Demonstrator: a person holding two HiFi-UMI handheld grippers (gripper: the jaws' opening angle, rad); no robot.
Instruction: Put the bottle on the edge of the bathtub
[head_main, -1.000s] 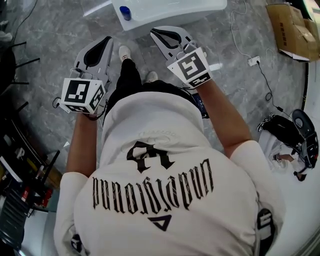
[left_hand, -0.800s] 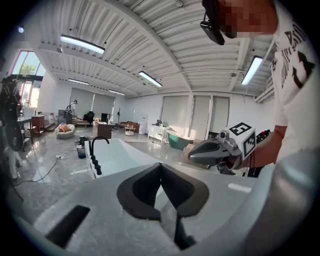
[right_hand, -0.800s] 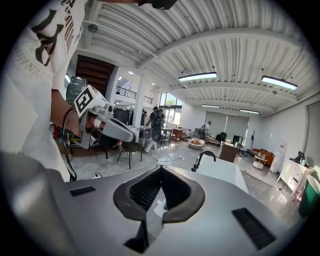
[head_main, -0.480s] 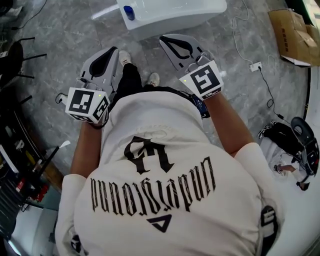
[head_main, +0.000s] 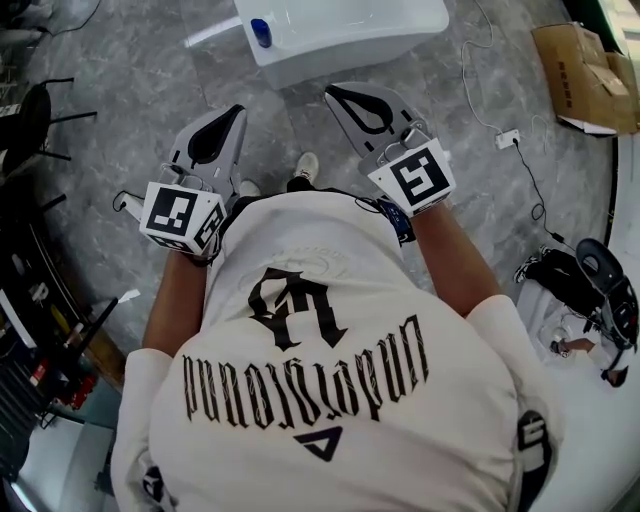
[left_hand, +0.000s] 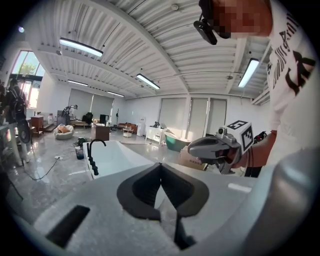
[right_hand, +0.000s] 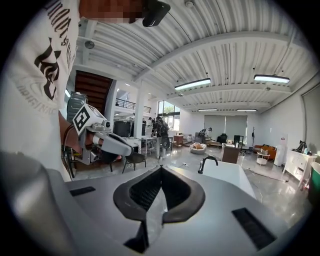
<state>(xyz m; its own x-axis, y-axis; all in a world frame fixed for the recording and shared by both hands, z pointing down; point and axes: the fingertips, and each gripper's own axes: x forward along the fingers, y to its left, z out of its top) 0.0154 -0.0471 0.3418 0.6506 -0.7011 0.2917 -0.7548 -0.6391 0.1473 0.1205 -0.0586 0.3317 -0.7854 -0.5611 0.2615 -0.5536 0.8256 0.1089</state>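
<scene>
Bottle (head_main: 261, 32) small, blue, on bathtub (head_main: 330, 50) corner rim; tub cut off at top. Left gripper (head_main: 233, 112) and right gripper (head_main: 338, 93) jaws pressed together, empty, well short of it

Bright, even light from ceiling strip lights (left_hand: 80, 47) at 11 o'clock; fisheye warp, black corners, soft foreground.

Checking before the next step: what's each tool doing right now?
Left tool: closed, holding nothing.
Right tool: closed, holding nothing.
</scene>
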